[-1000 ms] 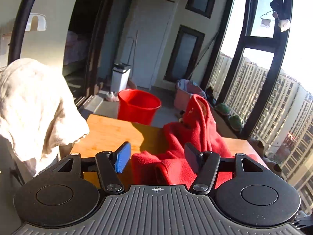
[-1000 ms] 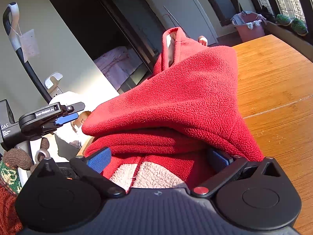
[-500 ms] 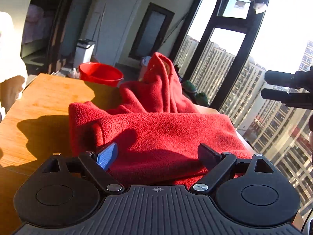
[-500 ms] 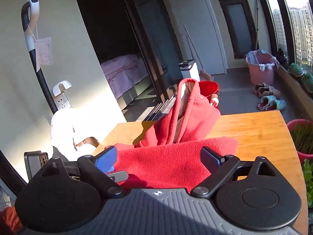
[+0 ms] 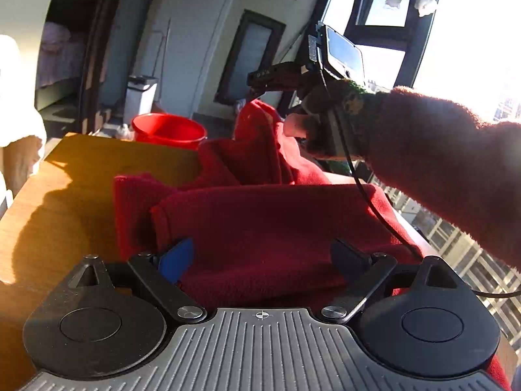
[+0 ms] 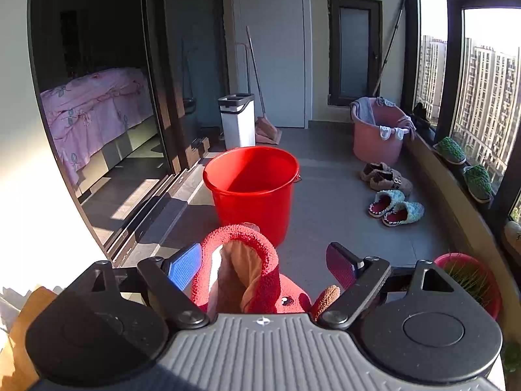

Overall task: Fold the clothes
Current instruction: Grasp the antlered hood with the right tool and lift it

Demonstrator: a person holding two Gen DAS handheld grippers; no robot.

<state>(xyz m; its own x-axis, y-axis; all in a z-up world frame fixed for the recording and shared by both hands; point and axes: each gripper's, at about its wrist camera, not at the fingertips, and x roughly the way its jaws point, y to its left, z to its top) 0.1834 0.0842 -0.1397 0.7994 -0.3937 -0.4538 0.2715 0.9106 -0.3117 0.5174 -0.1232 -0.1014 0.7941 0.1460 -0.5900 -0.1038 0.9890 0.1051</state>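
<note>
— Since half a second ago, what is recorded as changed?

— Raised and carried forward, the right gripper (image 6: 263,262) is now seen above the upstanding collar (image 6: 239,265) of the red fleece jacket (image 5: 276,228); the red bucket (image 6: 252,182) on the floor is brought into view beyond; a further fold of the collar end is judged to be in preparation.

— And the tongs?

— Both are found wide open; nothing is clamped; the collar is stood between the right jaws, contact not determinable; the left gripper (image 5: 265,255) is held low at the folded fleece on the wooden table (image 5: 75,176), its fingers at the cloth.
</note>
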